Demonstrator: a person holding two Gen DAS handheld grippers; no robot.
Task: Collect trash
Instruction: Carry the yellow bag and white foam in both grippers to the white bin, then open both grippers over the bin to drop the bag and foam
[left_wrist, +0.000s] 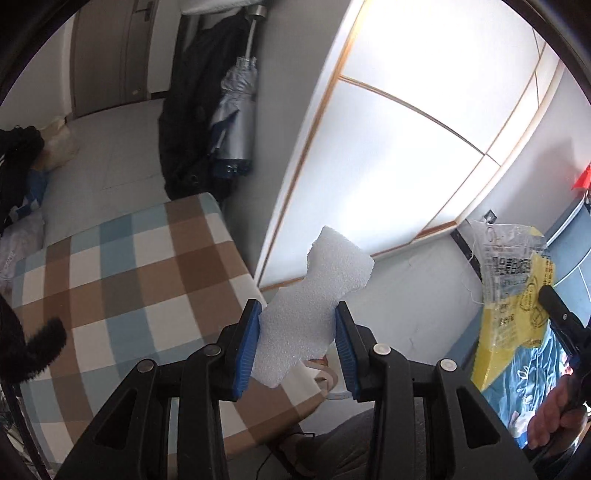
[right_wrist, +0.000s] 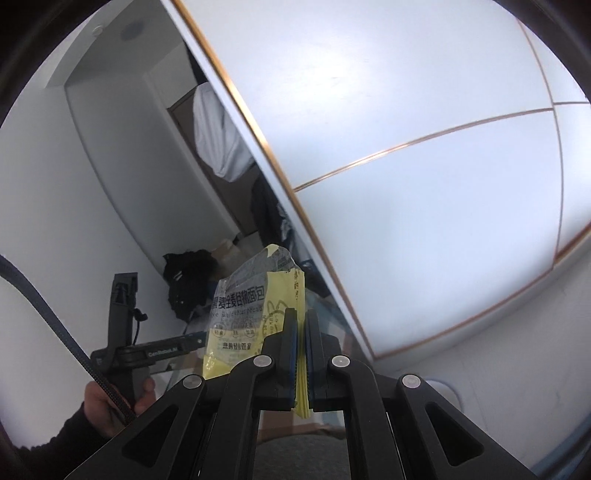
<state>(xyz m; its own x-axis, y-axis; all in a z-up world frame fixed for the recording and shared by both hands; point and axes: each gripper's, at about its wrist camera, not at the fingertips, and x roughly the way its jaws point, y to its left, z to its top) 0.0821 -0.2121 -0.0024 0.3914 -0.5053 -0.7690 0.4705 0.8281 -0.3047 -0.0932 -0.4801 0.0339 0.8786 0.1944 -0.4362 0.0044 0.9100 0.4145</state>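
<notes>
Up high, both grippers held trash near the white wardrobe (left_wrist: 406, 129).

The left gripper (left_wrist: 298, 334) pinched white foam (left_wrist: 314, 291), its low end hidden. The right gripper (right_wrist: 300, 339) was pressed tight on a yellow wrapper (right_wrist: 258, 306). Its print was blurry, and the left tool's handle read "GenRobot.AI".

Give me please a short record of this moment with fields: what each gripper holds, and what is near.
left gripper: shut on white foam piece, blue pads pressing both its sides
right gripper: shut on yellow and clear plastic wrapper, printed text on it
below left gripper: checked cloth, brown, blue and white
behind: white cabinet doors with thin gold trim
hanging in background: folded umbrella, dark coat
</notes>
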